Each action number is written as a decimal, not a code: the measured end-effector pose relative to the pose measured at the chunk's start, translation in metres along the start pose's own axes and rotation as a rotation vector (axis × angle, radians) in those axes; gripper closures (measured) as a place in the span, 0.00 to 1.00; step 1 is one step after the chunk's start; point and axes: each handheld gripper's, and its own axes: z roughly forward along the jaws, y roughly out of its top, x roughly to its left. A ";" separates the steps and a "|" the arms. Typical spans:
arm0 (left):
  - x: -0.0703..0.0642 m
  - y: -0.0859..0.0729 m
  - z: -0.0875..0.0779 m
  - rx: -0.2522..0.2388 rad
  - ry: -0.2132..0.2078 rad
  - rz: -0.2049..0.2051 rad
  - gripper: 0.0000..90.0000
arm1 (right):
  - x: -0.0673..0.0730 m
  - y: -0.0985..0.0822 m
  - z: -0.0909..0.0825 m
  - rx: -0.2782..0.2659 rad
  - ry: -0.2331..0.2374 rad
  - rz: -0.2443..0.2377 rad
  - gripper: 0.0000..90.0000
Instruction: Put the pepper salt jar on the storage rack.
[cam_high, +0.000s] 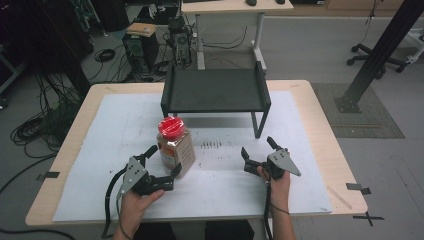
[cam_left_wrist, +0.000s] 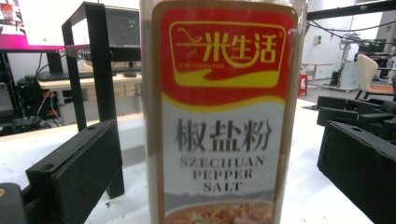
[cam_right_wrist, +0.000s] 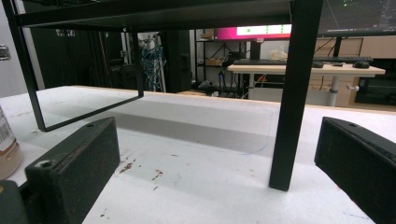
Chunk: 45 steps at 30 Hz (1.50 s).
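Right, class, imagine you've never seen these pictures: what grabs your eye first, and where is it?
First, the red-capped jar of Szechuan pepper salt standing upright on the white mat, left of centre, with the open left gripper straddling it. Behind it, at the table's far side, stands a black metal shelf. To the right, the right gripper is open with nothing between its jaws.

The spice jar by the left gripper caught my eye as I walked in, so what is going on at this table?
A person holds a gripper in each hand over a white mat. The left gripper is open with its jaws on either side of an upright, red-lidded jar of Szechuan pepper salt, not yet closed on it. The right gripper is open and empty, facing the black metal shelf at the back of the table.
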 end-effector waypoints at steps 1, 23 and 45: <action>-0.001 0.001 0.002 0.000 0.003 0.006 0.00 | 0.000 0.000 0.000 0.000 0.000 0.000 0.00; -0.003 0.012 0.026 -0.010 0.024 -0.002 0.00 | 0.000 0.000 0.000 -0.002 0.004 0.000 0.00; -0.005 0.012 0.043 -0.010 0.061 0.002 0.00 | 0.000 0.000 0.000 -0.004 0.006 0.000 0.00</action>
